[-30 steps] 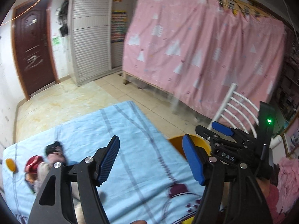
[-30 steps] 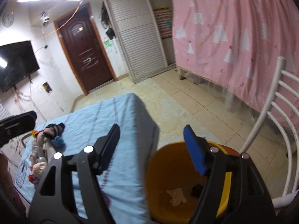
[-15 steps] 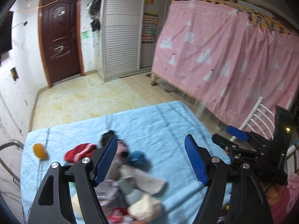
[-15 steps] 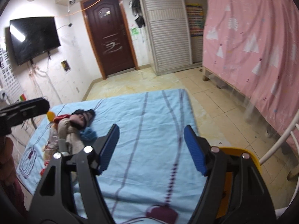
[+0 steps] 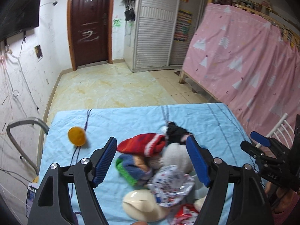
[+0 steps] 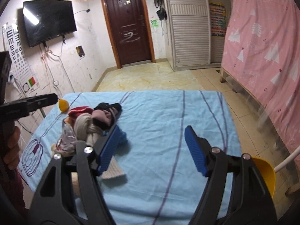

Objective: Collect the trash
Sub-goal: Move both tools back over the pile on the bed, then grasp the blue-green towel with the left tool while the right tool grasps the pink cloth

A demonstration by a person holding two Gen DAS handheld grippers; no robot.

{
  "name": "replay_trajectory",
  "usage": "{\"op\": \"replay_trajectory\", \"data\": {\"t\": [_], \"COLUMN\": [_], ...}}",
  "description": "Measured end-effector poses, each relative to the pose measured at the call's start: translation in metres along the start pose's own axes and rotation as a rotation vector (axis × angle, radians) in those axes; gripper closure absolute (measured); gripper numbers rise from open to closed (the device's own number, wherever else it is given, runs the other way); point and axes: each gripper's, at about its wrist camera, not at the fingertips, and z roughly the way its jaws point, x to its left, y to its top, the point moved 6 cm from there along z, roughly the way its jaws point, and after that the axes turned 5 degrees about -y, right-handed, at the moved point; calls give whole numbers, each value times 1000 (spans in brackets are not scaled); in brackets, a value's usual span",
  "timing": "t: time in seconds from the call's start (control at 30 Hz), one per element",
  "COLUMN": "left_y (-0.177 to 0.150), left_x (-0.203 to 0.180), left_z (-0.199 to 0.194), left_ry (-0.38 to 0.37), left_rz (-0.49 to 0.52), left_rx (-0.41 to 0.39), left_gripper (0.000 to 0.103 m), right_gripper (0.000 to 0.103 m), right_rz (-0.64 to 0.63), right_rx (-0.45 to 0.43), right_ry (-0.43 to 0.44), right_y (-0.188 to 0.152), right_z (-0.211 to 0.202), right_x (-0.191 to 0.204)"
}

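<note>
A heap of clothes and rubbish lies on the blue tablecloth [image 5: 131, 118]: a red knit hat [image 5: 142, 144], black cloth [image 5: 176, 133], a printed foil wrapper [image 5: 170, 183], a cream lump [image 5: 142, 204] and a red wrapper [image 5: 185, 213]. An orange peel [image 5: 76, 136] lies apart at the left. My left gripper [image 5: 151, 140] hangs open over the heap, holding nothing. My right gripper [image 6: 151, 131] is open over bare cloth, to the right of the heap [image 6: 88, 123]. The yellow bin [image 6: 266, 170] shows at the table's right edge.
A white chair [image 5: 279, 125] and a pink curtain [image 5: 243, 56] stand to the right. A grey metal frame [image 5: 16, 131] is off the table's left edge. A beige cloth strip [image 6: 112, 170] lies near the right gripper's left finger. Tiled floor runs to a brown door [image 6: 129, 22].
Both views have swung left, from the yellow bin to the heap on the tablecloth. The bin has slid to the right edge of the right wrist view. Both grippers stay open.
</note>
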Motion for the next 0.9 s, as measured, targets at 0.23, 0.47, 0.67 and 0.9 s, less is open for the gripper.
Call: {"op": "replay_trajectory", "data": {"t": [0.23, 0.47, 0.67, 0.9], "left_y": [-16, -36, -48, -58], "left_x": [35, 52, 50, 53], "left_z": [16, 41, 59, 70], "left_ry": [27, 11, -26, -69], "left_rz": [-61, -100, -106, -121], "left_rx": [53, 131, 173, 192], "left_gripper": [35, 35, 35, 54], "right_gripper": [34, 34, 33, 34], "right_rz": [-39, -67, -103, -99], "right_rx": [23, 26, 43, 100], "right_ry": [24, 57, 111, 166], "right_y": [6, 17, 24, 30], "right_z": [18, 32, 50, 82], "right_x": [22, 46, 72, 88]}}
